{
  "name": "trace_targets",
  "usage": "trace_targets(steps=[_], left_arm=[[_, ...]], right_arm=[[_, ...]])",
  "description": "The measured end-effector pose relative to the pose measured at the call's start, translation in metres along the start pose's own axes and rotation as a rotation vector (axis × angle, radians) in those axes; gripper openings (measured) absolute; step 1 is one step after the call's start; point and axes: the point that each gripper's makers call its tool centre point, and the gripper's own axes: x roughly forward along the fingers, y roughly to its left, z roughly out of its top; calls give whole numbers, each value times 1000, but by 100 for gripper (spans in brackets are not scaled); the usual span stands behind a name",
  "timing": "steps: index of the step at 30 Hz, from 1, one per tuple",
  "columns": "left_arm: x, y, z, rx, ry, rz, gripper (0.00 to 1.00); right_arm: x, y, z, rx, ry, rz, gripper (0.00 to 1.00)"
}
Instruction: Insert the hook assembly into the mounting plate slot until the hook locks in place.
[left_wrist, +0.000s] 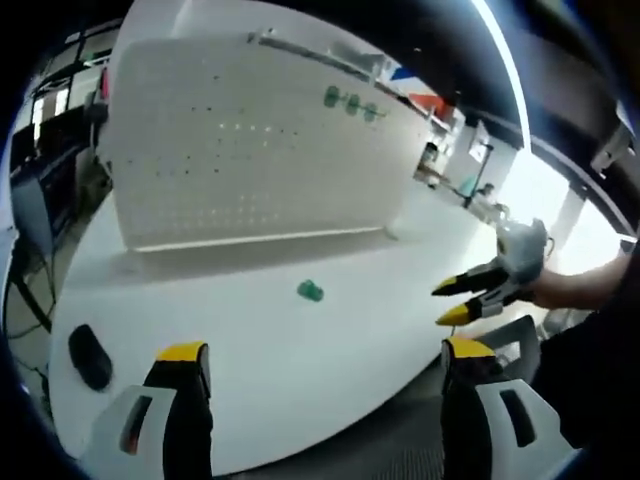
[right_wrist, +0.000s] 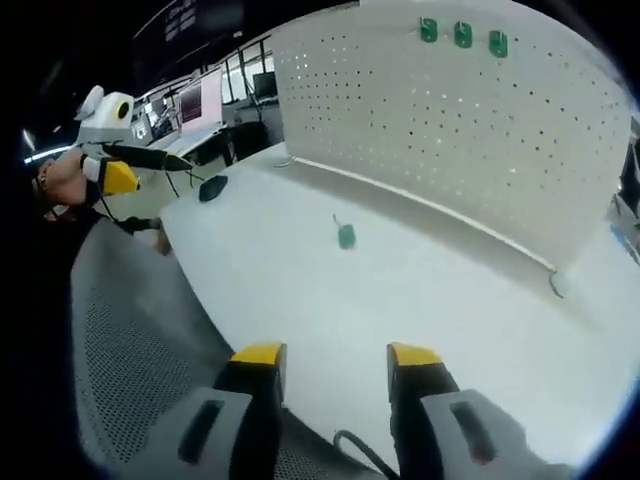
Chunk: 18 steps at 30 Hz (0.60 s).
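Matt white perforated pegboard (right_wrist: 440, 130) stands on a smooth white table (right_wrist: 420, 330); the green hook (right_wrist: 346, 236) looks plastic.

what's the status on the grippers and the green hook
Left gripper open, empty; right gripper open, empty. Green hook loose on white table, short of pegboard. Nothing in the way.

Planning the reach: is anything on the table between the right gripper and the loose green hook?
Nothing visible: bare white table lies between the open right gripper and the green hook. The dark object sits off to the side.
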Motion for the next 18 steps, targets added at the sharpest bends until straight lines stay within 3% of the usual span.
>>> trace_targets(steps=[2, 7, 18], left_arm=[[0, 1, -1, -2, 4, 3, 98], [-1, 4, -7, -16, 22, 13, 97], [-2, 15, -14, -40, 36, 37, 95]], right_arm=[[8, 3, 4, -20, 2, 15, 36], [30, 3, 21, 72, -49, 46, 33], [84, 9, 48, -88, -3, 121, 29]])
